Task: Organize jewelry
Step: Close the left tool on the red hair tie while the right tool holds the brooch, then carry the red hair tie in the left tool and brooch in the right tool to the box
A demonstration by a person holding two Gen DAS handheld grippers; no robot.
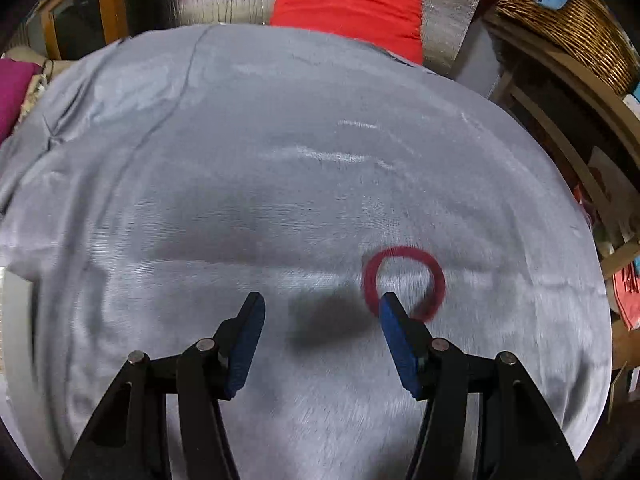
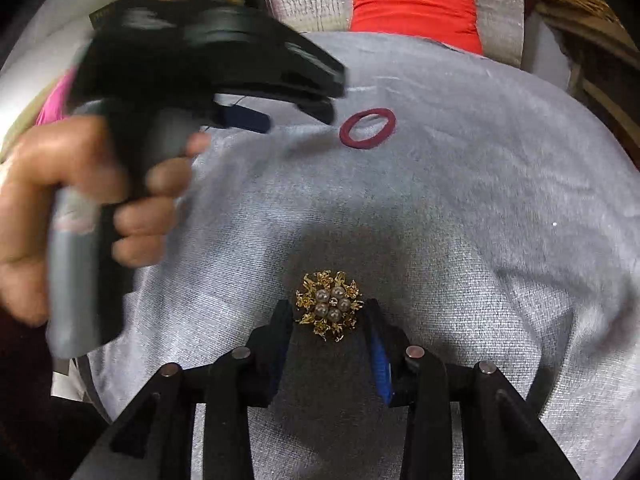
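A dark red ring-shaped bangle (image 1: 404, 282) lies flat on the grey cloth (image 1: 280, 140). My left gripper (image 1: 320, 306) is open and empty, its right fingertip just in front of the bangle's near edge. In the right wrist view the bangle (image 2: 367, 128) lies farther back, with the left gripper (image 2: 280, 108) hovering just left of it. A gold brooch with pearl beads (image 2: 329, 306) lies on the cloth between the fingertips of my right gripper (image 2: 329, 312). The jaws stand apart on either side of the brooch; I cannot tell whether they touch it.
A red cushion (image 1: 348, 4) lies beyond the cloth's far edge. A wicker basket (image 1: 568, 20) on a wooden shelf stands at the right. Pink fabric (image 1: 12, 92) lies at the left. A hand (image 2: 80, 208) holds the left gripper's handle.
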